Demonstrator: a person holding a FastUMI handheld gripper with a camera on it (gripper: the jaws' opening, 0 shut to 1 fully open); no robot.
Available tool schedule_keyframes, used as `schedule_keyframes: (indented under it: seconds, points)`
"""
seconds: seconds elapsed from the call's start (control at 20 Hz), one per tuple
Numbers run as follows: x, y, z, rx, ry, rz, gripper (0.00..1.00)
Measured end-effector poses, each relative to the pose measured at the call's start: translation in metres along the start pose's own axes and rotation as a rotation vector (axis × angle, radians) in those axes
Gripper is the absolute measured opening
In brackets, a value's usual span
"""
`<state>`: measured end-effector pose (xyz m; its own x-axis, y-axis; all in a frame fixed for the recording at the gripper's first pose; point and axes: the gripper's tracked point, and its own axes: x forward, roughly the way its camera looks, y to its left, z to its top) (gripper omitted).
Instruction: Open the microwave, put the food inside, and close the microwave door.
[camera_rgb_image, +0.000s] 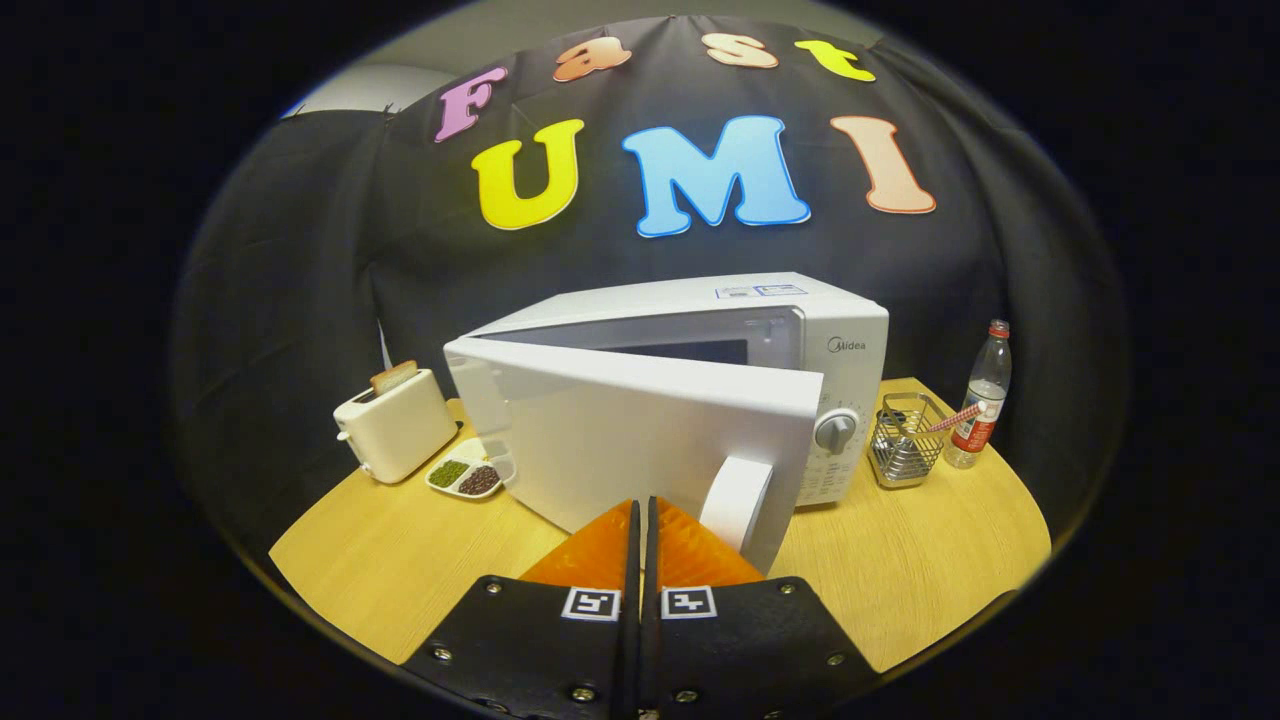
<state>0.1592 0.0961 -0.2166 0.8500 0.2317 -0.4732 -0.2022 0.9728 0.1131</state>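
Observation:
A white microwave (850, 345) stands at the back of the wooden table (900, 575). Its door (620, 430) is swung partly out toward me, and a slice of the dark cavity shows above its top edge. My gripper (641, 505) is shut with nothing between its fingers. The tips are at the door's outer face, low down and just left of the white handle (738, 500). I cannot tell whether they touch it. A white divided dish of food (465, 475), holding green and dark brown portions, lies on the table left of the door, partly behind it.
A cream toaster (395, 432) with a slice of bread in it stands left of the dish. Right of the microwave are a wire basket (905, 445) and a plastic bottle (982, 400). Bare table lies to either side of my fingers.

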Motion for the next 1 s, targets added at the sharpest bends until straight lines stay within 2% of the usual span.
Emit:
schedule_keyframes:
  seconds: [0.7, 1.0]
  points:
    - [0.076, -0.039, 0.026, 0.039, -0.014, -0.12, 0.01]
    - [0.093, -0.052, 0.034, 0.046, -0.022, -0.154, 0.01]
